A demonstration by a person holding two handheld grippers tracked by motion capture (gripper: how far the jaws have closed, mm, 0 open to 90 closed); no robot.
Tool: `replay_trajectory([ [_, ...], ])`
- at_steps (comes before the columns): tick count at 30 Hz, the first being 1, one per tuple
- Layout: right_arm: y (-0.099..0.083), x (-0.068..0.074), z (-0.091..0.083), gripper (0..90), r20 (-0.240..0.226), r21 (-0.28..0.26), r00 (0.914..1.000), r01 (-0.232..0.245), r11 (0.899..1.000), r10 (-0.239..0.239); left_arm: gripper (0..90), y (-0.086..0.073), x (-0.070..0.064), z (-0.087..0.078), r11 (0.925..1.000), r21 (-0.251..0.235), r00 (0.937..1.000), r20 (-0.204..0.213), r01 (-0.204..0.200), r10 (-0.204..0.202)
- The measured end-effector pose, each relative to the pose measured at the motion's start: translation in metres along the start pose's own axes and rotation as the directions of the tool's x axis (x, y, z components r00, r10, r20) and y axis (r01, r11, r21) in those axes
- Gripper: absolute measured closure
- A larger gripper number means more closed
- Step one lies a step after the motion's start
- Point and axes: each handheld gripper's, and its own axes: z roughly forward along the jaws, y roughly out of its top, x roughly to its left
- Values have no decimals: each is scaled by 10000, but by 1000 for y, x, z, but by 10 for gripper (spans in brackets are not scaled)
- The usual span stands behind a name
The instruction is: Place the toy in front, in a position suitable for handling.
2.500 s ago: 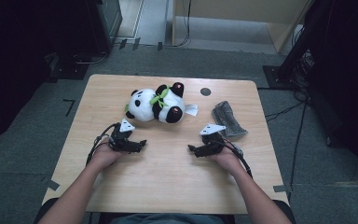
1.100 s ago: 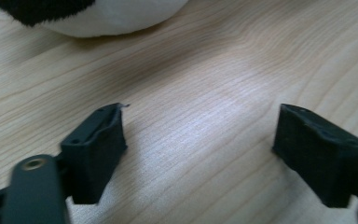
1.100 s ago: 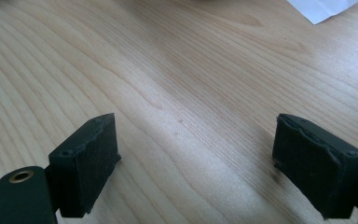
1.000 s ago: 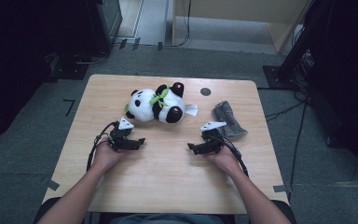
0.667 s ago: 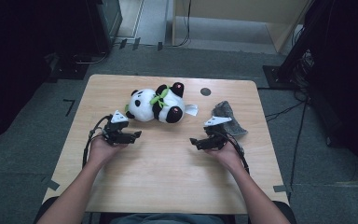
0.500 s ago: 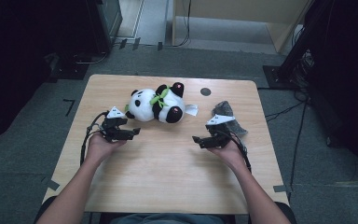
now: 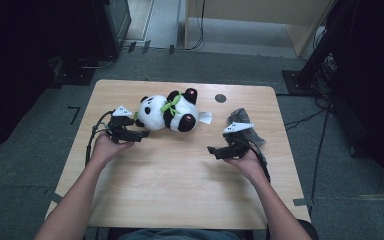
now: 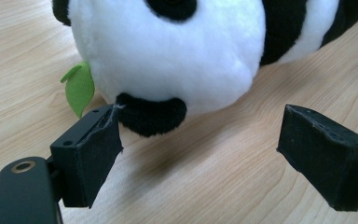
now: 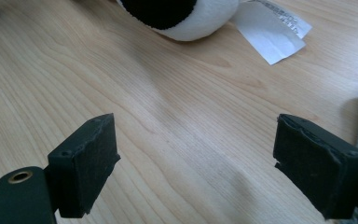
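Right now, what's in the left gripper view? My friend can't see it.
A plush panda lies on the wooden table, very close. The left gripper is open, one black jaw touching the panda's black ear, beside a green leaf.

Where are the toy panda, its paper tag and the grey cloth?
toy panda (image 7: 152, 111), high view, on its white head.
paper tag (image 9: 272, 28), right gripper view, mid-label.
grey cloth (image 7: 240, 116), high view, upper fold.

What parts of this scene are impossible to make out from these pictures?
- Panda toy: in the left gripper view, its face and body run off the top edge.
- White tag: in the right gripper view, the print is too small and blurred to read.
- Grey cloth: in the high view, the right gripper and its plate cover part, so its shape is unclear.
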Motion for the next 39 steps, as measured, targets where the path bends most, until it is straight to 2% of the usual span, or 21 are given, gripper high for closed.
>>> replay_trajectory([
  [2,0,-3,-2,143,45,-51,10000,-11,10000,11,134,3,1,1,9998,54,9998,-31,-188,188],
  [5,2,-6,-6,145,146,-132,9998,-135,9998,136,138,8,4,2,9997,-114,9998,51,-201,201],
  [7,3,-8,-9,145,178,-130,9996,-222,9997,224,149,12,6,2,9998,-149,9994,302,-152,156],
  [10,4,-9,-11,148,242,-206,9994,-253,9995,258,149,18,8,2,9994,-211,9994,187,-286,290],
  [15,6,-11,-14,148,311,-303,9990,-308,9991,317,133,30,15,0,9986,-512,9997,202,-125,136],
  [18,7,-13,-16,148,353,-370,9989,-299,9989,312,132,36,20,0,9981,-612,9992,392,45,-21],
  [23,7,-15,-17,148,424,-373,9985,-327,9988,343,130,47,24,5,9986,-517,9976,693,96,-60],
  [27,6,-17,-18,148,524,-385,9982,-273,9989,293,121,54,26,15,9995,-312,9981,613,-23,42],
  [31,6,-19,-19,148,552,-425,9978,-333,9985,356,81,54,28,28,9998,-132,9989,445,-140,146],
  [34,6,-22,-21,146,628,-491,9972,-381,9981,412,0,49,29,36,9996,-168,9990,369,-226,232],
  [36,7,-25,-23,145,677,-534,9963,-501,9973,537,0,46,32,41,9992,-211,9980,529,-340,351],
  [39,7,-32,-26,138,825,-586,9937,-713,9957,760,0,42,36,46,9993,-336,9954,946,-133,165],
])
